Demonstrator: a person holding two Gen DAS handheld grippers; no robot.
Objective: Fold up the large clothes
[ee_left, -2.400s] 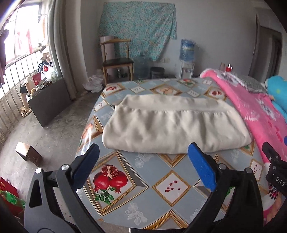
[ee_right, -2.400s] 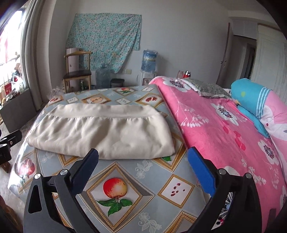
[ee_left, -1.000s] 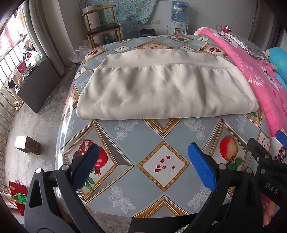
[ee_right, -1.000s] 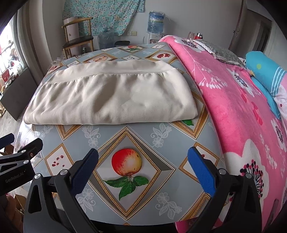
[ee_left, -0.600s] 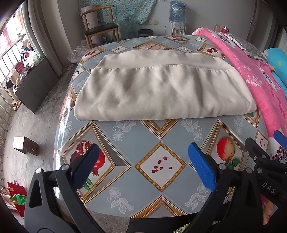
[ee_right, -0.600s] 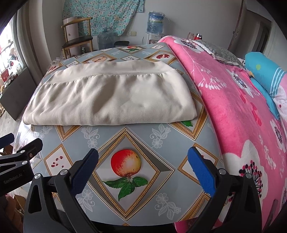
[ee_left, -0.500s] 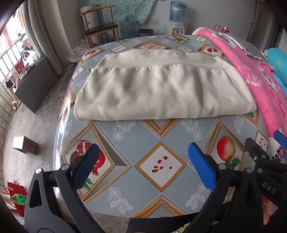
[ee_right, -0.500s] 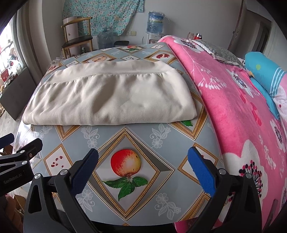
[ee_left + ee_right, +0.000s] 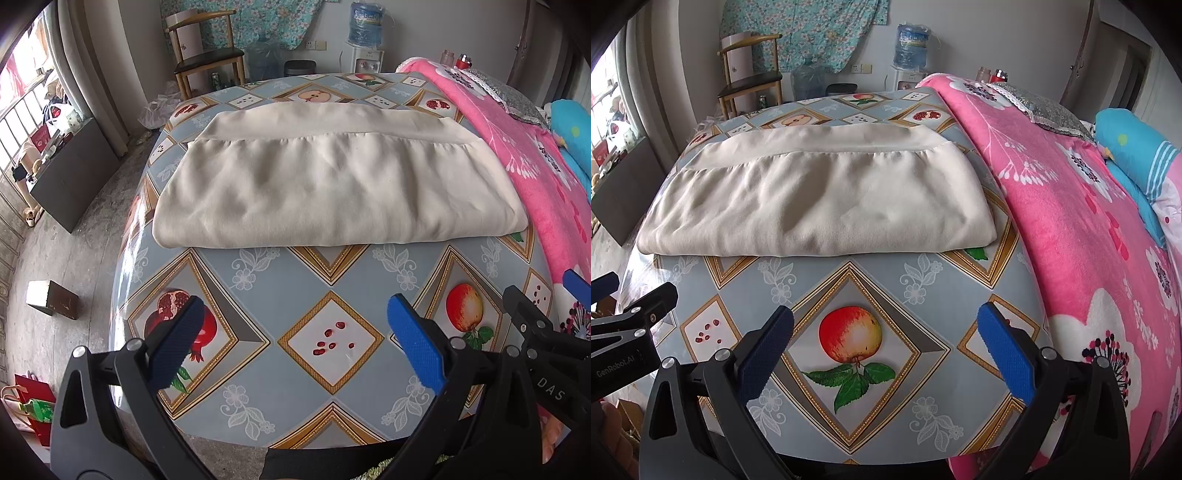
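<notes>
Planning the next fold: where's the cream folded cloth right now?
In both wrist views the cream folded cloth lies mid-bed on the fruit-patterned sheet, pink floral blanket to its right.

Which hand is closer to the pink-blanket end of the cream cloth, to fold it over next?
Probably the right gripper. It faces the cream cloth end beside the pink blanket; the left gripper sits farther toward the floor side. Both are open.

Black hand-held gripper (image 9: 295, 343) frames, blue ribbed pads (image 9: 413, 349), silver screws, white lettering
</notes>
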